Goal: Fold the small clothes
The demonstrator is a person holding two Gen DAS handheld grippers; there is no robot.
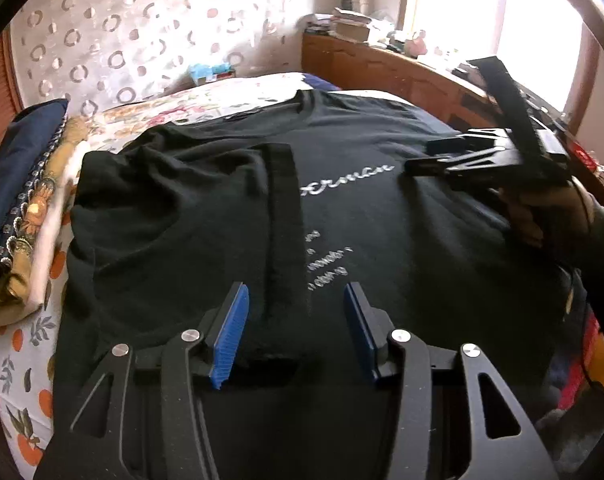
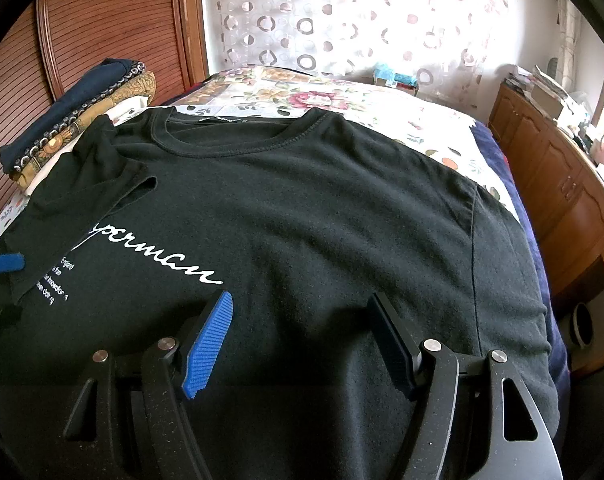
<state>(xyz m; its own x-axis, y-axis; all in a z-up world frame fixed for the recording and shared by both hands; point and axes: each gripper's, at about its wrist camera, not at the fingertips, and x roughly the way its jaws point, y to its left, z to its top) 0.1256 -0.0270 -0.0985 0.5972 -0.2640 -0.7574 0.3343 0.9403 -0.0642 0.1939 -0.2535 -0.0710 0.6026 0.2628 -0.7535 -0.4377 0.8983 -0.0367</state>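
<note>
A black T-shirt (image 1: 382, 216) with white script lettering lies flat on the bed, collar (image 2: 237, 148) at the far side. Its left side and sleeve are folded inward over the chest; the sleeve's hem (image 1: 279, 220) runs down the middle. My left gripper (image 1: 295, 289) is open low over the shirt's near part, and the folded edge lies between its blue pads (image 1: 231, 332) without being pinched. My right gripper (image 2: 300, 298) is open over the shirt's right half with nothing held. The left wrist view shows the right gripper (image 1: 426, 158) in a hand (image 1: 542, 212).
A stack of folded clothes (image 2: 73, 120) sits at the bed's left beside a wooden wardrobe (image 2: 101, 20). The floral bedsheet (image 2: 322, 96) shows beyond the collar. A wooden cabinet (image 2: 562, 184) with clutter on top stands along the right under a bright window (image 1: 502, 12).
</note>
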